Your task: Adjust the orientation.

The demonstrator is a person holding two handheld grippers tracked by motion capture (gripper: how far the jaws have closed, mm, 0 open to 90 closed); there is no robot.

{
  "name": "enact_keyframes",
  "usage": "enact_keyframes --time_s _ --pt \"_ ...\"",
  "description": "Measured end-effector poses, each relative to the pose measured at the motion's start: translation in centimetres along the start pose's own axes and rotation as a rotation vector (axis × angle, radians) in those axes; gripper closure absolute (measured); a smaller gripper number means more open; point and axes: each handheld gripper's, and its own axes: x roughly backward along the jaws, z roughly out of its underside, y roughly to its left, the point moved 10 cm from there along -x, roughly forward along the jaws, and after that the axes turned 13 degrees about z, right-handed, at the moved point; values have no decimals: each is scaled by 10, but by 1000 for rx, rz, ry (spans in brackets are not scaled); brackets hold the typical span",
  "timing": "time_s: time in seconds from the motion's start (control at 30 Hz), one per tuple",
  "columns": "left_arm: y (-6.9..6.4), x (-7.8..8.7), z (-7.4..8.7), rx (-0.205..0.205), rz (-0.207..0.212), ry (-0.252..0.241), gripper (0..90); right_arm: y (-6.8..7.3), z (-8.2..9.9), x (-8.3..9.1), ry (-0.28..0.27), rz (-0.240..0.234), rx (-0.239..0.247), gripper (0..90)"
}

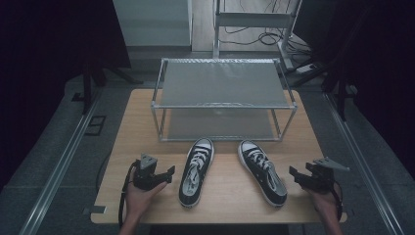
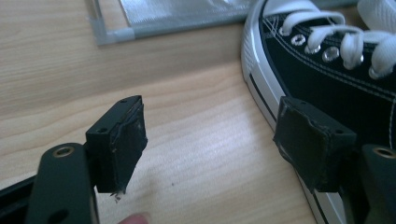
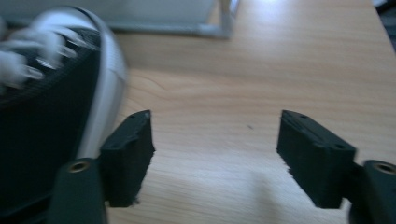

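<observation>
Two black sneakers with white laces and toe caps lie on the wooden table [image 1: 225, 196], toes toward the rack. My left gripper [image 1: 168, 175] rests just left of the left sneaker [image 1: 195, 171], jaws pointing at its side. In the left gripper view the left gripper [image 2: 212, 135] stands open over bare wood, and the sneaker's side [image 2: 336, 70] lies behind the right-hand jaw. My right gripper [image 1: 295, 175] sits to the right of the right sneaker [image 1: 262, 172]. In the right gripper view the right gripper [image 3: 215, 140] is open with nothing between the jaws, and the blurred sneaker [image 3: 46, 93] lies at the left.
A two-shelf metal rack [image 1: 222, 98] stands at the back of the table, just beyond the sneakers' toes. Its lower corner [image 2: 116, 35] appears in the left gripper view, and its frame [image 3: 210, 29] in the right gripper view. Dark floor and cables lie beyond the table.
</observation>
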Motion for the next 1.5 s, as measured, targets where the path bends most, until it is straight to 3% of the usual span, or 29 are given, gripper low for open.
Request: enact_keyframes --time_s 0.07,0.1,0.2,0.27,0.3,0.33,0.63,0.87,1.07,1.17,1.5 --pt "0 1 0 -3 -1 11 264 2 -2 3 -10 -11 -1 302" --pt "-1 3 0 -1 16 12 271 9 -13 14 -50 -47 3 343" --pt "-1 5 -1 -14 22 25 280 25 -25 33 -92 -120 43 440" --pt "-2 6 -1 -16 24 25 282 31 -29 40 -103 -143 51 475" --pt "-3 7 -2 -16 31 26 282 39 -34 48 -115 -180 54 525" --pt "-6 8 -3 -20 43 28 279 55 -38 59 -120 -249 72 602" --pt "-17 17 -11 -24 80 19 272 139 -36 80 -103 -447 212 885" --pt "-22 21 -12 -26 92 23 271 208 -16 85 -56 -565 333 900" --pt "-24 23 -12 -27 101 29 267 256 20 68 33 -618 407 900" --pt "-24 22 -11 -28 104 36 266 272 31 60 60 -635 443 900" --pt "-22 24 -11 -22 104 40 264 316 44 45 84 -721 461 900"
